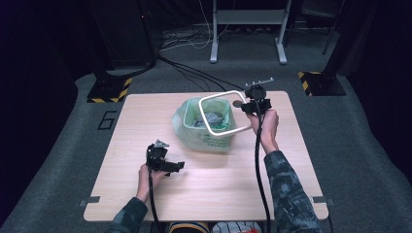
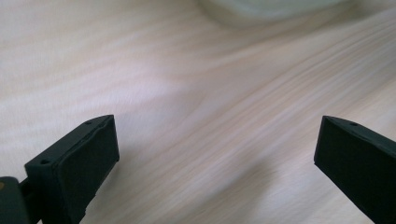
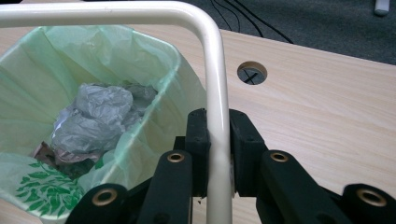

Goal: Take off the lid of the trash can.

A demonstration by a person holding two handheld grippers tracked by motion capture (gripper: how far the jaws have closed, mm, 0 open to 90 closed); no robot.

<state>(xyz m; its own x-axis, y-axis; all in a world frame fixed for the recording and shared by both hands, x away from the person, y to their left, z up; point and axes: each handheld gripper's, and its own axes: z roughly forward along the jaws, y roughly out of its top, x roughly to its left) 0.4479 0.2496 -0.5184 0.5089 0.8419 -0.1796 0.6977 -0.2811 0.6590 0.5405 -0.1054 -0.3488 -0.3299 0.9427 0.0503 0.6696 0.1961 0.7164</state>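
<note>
A small bin lined with a pale green bag point(image 1: 204, 138) stands at the middle of the wooden table point(image 1: 218, 189). Crumpled grey waste point(image 3: 98, 112) lies inside the bag point(image 3: 140, 51). Above the bin's mouth hangs a white rounded-square ring point(image 1: 221, 95), tilted. My right gripper point(image 1: 252, 109) is shut on the ring's right side, and the white bar point(image 3: 212, 70) runs between its pads point(image 3: 198, 135). Low over the table to the front left of the bin, my left gripper point(image 1: 176, 167) is open with bare wood point(image 2: 210, 70) between its jaws.
A round cable hole point(image 3: 252, 72) is in the table just behind the right gripper. Black cables trail from both grippers toward the near edge. Beyond the table are grey carpet, stand legs point(image 1: 214, 53) and yellow-black striped bases point(image 1: 109, 90).
</note>
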